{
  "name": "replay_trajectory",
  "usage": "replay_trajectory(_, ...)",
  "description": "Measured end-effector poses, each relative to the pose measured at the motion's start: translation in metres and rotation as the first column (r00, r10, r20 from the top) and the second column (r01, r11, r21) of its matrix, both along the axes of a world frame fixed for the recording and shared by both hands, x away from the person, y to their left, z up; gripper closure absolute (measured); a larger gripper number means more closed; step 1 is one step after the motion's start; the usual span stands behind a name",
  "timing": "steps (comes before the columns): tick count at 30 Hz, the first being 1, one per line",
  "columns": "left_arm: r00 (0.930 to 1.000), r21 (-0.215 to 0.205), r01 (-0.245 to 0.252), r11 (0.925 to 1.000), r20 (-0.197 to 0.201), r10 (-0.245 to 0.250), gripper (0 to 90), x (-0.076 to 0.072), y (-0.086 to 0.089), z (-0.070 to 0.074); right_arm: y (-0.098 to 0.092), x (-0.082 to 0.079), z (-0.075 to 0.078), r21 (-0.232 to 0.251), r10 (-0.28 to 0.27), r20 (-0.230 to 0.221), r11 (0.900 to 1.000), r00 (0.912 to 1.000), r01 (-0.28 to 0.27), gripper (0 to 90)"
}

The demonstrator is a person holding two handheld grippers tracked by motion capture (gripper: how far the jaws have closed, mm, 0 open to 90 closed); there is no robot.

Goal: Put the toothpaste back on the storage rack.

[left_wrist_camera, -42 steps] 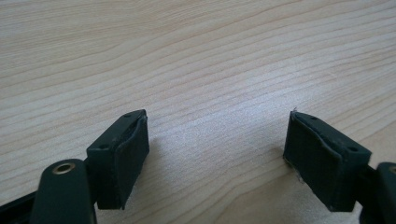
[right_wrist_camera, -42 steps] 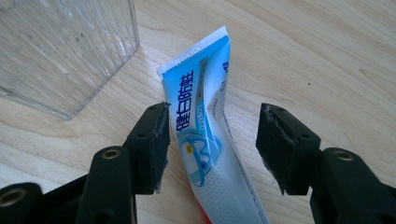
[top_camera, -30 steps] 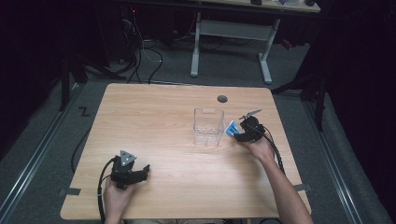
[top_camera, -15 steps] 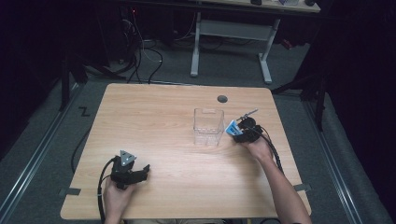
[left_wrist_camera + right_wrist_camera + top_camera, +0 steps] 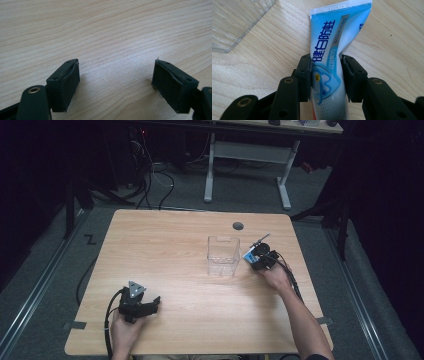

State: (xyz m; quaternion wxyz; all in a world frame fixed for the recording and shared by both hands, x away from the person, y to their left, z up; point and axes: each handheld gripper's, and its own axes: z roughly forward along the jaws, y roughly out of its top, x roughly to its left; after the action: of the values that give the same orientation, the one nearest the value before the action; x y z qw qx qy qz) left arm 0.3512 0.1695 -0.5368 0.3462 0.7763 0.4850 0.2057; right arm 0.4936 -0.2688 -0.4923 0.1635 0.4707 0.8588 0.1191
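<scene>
A: Right gripper view has the toothpaste tube dead centre, blue and white with its flat crimped end toward the top of the frame. Why is it taken that way?

B: The pinch sits across the tube's body, below the crimp, where it is narrow enough to fit between the pads. My guess is that this leaves the length free to be lifted and tipped into the clear plastic box in the upper left corner. The jaws have just been closing, and both now press on the tube's sides.

A: And where is it on the table?

B: High view puts it right of centre, lying on the wooden table, just beside the box. The right gripper points toward the upper left of the frame, the forearm running up from the lower right corner.

A: The other hand?

B: Parked. The left gripper rests low at the lower left, well apart from the box. Left gripper view shows its pads spread wide over bare wood, holding nothing; it looks simply out of the way.
</scene>
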Motion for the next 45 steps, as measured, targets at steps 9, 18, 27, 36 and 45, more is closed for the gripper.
replay_trajectory(9,1.0000,0.001,0.001,1.0000,-0.001,-0.001,22.4,0.000,0.000,0.000,-0.008,0.004,0.004,0.037,-0.042,-0.017,0.998,0.9990,0.043,70.8)
replay_trajectory(18,1.0000,-0.001,0.000,1.0000,0.000,0.000,22.5,0.000,0.000,0.000,-0.014,0.006,0.006,0.069,-0.060,-0.026,0.996,0.9979,0.061,72.4)
replay_trajectory(27,1.0000,-0.002,-0.001,1.0000,-0.001,0.001,22.5,0.000,0.000,0.000,-0.029,0.000,0.015,0.155,-0.103,-0.019,0.982,0.9945,0.104,72.8)
replay_trajectory(36,1.0000,-0.001,-0.001,1.0000,-0.001,0.001,22.4,0.000,0.000,0.000,-0.034,-0.005,0.025,0.225,-0.095,0.004,0.970,0.9955,0.091,72.9)
replay_trajectory(45,1.0000,-0.002,-0.001,1.0000,-0.001,0.001,22.5,0.000,0.000,0.000,-0.037,-0.012,0.038,0.280,-0.093,0.023,0.957,0.9954,0.083,73.1)
